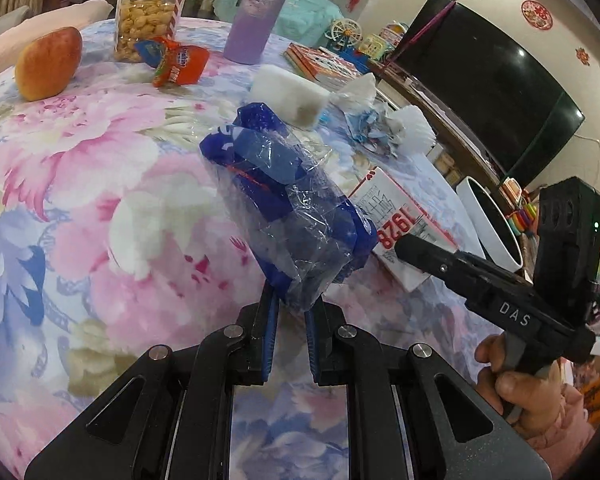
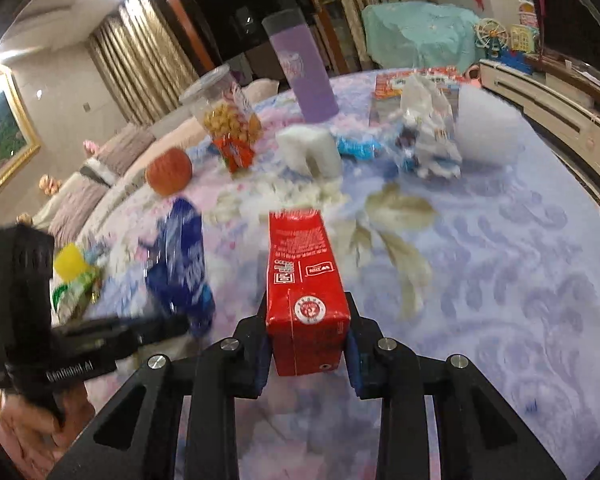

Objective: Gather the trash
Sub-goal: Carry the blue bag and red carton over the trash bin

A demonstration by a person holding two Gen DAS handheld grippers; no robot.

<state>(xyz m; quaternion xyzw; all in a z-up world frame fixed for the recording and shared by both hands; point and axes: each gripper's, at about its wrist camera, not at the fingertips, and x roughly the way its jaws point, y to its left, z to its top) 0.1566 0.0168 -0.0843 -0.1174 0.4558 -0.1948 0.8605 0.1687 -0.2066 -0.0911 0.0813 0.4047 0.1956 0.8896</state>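
Note:
My left gripper (image 1: 292,312) is shut on a crumpled blue and clear plastic wrapper (image 1: 284,208), held above the flowered tablecloth (image 1: 100,184). The wrapper also shows blurred in the right wrist view (image 2: 182,256). My right gripper (image 2: 306,344) is shut on a red drink carton (image 2: 304,276), held above the table; the carton's white side shows in the left wrist view (image 1: 400,224). Other trash lies on the table: an orange snack wrapper (image 1: 176,62), crumpled white and blue wrappers (image 1: 376,120), and a green and yellow packet (image 2: 74,276).
A jar of nuts (image 1: 148,12), an apple (image 1: 48,64), a purple tumbler (image 1: 256,20), a white sponge block (image 1: 288,96) and red books (image 1: 324,66) stand on the table. A white bin (image 1: 492,224) stands past the table's right edge. A TV (image 1: 484,80) hangs behind.

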